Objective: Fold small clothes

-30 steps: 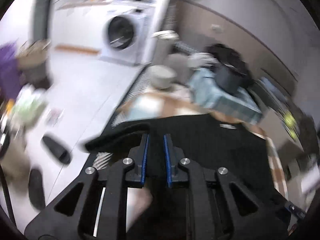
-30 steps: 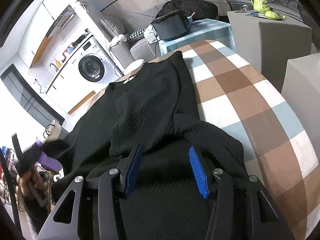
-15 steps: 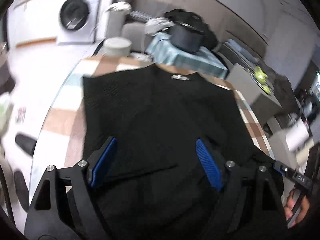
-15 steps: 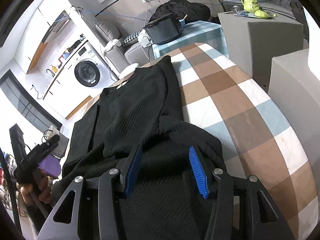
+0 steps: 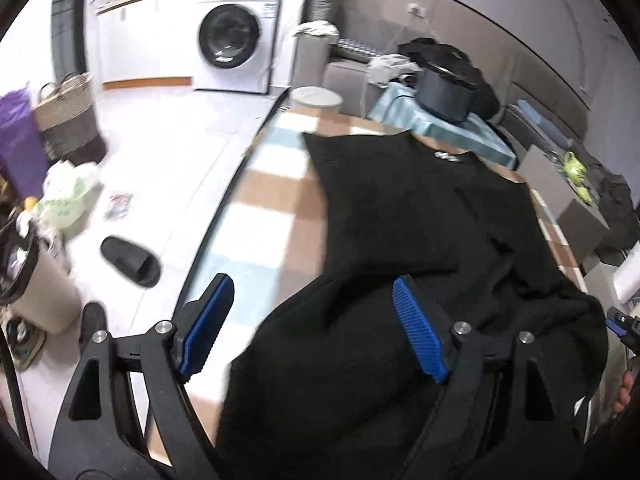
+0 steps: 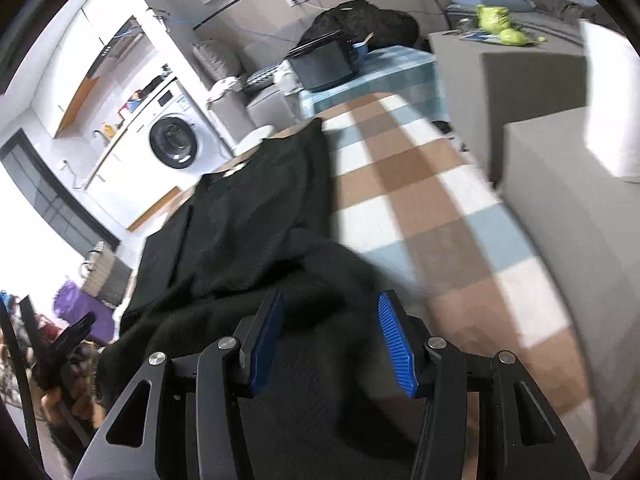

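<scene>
A black knit sweater (image 5: 400, 216) lies on the checked tablecloth (image 5: 272, 216), collar at the far end, with both sleeves laid over its lower body. It also shows in the right wrist view (image 6: 248, 216). My left gripper (image 5: 312, 328) is open and empty, low over the sweater's near left part. My right gripper (image 6: 332, 340) is open and empty over the near right part, above a folded sleeve. The left gripper also shows at the left edge of the right wrist view (image 6: 68, 344).
The table's left edge (image 5: 212, 232) drops to a white floor with black slippers (image 5: 130, 260) and a basket (image 5: 68, 120). A washing machine (image 5: 232, 36) stands behind. Grey boxes (image 6: 560, 200) stand right of the table. A dark bin (image 6: 324, 64) sits beyond the far end.
My left gripper went from shut on the left sleeve to open, leaving the sleeve laid over the sweater body, and then drew back to the left. My right gripper stayed open and shifted slightly.
</scene>
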`<state>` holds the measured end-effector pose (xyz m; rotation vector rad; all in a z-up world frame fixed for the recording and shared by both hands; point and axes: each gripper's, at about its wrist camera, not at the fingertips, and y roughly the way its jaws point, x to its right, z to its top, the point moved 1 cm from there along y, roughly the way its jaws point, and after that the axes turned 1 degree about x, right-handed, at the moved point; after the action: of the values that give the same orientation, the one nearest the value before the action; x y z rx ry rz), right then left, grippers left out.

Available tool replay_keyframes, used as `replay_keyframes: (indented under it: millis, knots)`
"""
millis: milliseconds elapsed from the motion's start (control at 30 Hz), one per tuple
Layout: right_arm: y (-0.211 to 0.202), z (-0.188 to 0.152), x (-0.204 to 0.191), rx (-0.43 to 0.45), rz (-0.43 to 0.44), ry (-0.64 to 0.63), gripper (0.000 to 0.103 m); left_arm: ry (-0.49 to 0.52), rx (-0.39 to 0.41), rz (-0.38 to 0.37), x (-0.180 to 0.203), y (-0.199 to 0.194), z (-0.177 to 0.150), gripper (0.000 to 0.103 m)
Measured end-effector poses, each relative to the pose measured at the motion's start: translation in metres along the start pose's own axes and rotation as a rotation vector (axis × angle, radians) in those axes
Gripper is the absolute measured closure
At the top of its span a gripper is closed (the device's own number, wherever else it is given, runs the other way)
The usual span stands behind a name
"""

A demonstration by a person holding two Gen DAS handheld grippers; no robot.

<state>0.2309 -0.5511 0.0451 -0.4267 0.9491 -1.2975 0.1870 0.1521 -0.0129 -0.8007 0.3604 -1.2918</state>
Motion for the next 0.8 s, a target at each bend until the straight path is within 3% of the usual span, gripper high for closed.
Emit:
replay_keyframes:
  millis: [67,167,300,667,800]
  knots:
    - [0.000,-0.006,0.011,-0.030,-0.006,0.001,0.048,-0.021,-0.029,0.018,-0.016,-0.003,-0.014,0.023]
    - [0.004,-0.018,0.017,-0.093,0.060,0.023,0.048,-0.052,-0.066,0.044,-0.032,-0.005,-0.034,0.023]
    - [0.002,-0.031,0.006,-0.126,0.084,-0.044,0.048,-0.071,-0.076,0.055,-0.042,-0.011,-0.051,0.023]
    - [-0.043,-0.082,-0.009,-0.170,-0.078,-0.156,0.048,-0.078,-0.064,0.033,-0.028,-0.020,-0.056,0.023]
    - [-0.038,-0.100,-0.021,-0.196,-0.088,-0.105,0.048,-0.031,-0.031,0.028,-0.021,-0.028,-0.051,0.023]
